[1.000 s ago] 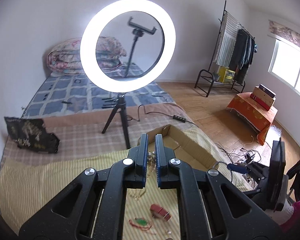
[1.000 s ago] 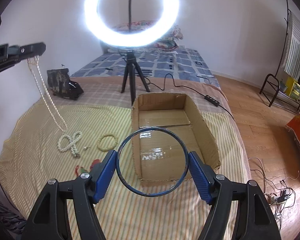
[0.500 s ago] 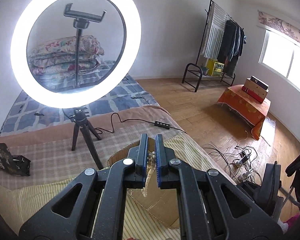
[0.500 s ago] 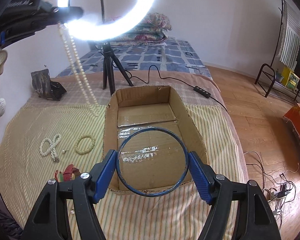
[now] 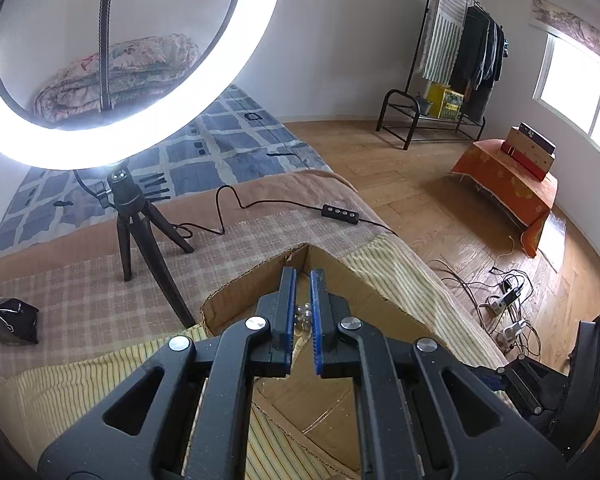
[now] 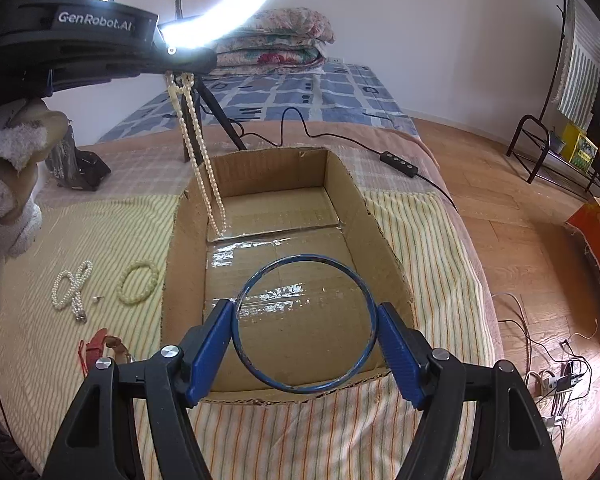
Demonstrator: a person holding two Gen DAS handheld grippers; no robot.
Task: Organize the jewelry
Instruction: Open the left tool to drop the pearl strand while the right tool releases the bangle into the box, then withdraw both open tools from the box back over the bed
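**Both pieces poised over the box**

Your left hand-held gripper [image 6: 188, 65] pinched the pearl necklace [image 6: 204, 168], its loop dangling into the cardboard box [image 6: 384, 240]. Your right hand-held gripper [image 6: 305, 330] clasped the blue bangle [image 6: 305, 322] above it. Lowering and releasing looked next. Pearl strand [image 6: 72, 288], bead bracelet [image 6: 137, 282] and red watch [image 6: 100, 344] lay on the bed; the ring light [image 5: 148, 92] crowded your left.
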